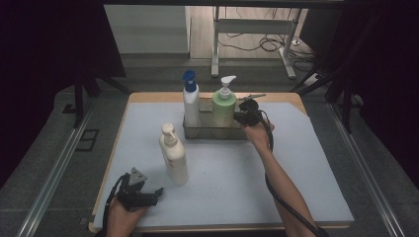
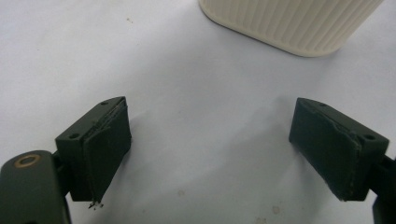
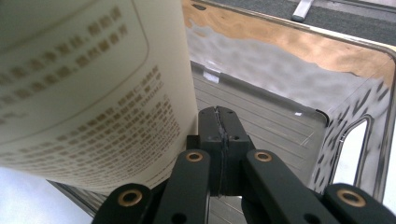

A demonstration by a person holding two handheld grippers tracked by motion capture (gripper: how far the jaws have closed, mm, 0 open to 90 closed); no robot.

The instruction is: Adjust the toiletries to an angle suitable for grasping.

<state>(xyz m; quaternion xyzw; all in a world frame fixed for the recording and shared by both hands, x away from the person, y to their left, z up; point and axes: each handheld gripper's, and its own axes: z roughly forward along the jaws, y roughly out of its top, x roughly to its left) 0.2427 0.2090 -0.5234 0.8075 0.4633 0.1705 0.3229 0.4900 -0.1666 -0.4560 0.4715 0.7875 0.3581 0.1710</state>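
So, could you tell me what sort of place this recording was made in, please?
Probably a lab or workshop recording station, not a home: dark curtains flank the table, metal rails run along its sides, and loose cables lie on the floor behind a metal frame.

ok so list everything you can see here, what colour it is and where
pump bottle: 1, cream, standing on the mat, front left
spray bottle: 1, white with blue top, left end of the tray
green pump bottle: 1, pale green with white pump, in the tray beside it
tray: 1, clear, back centre of the mat
mat: 1, pale grey, covering the wooden table
left gripper: 1, black, jaws open, front left
right gripper: 1, black, jaws shut, at the tray's right end
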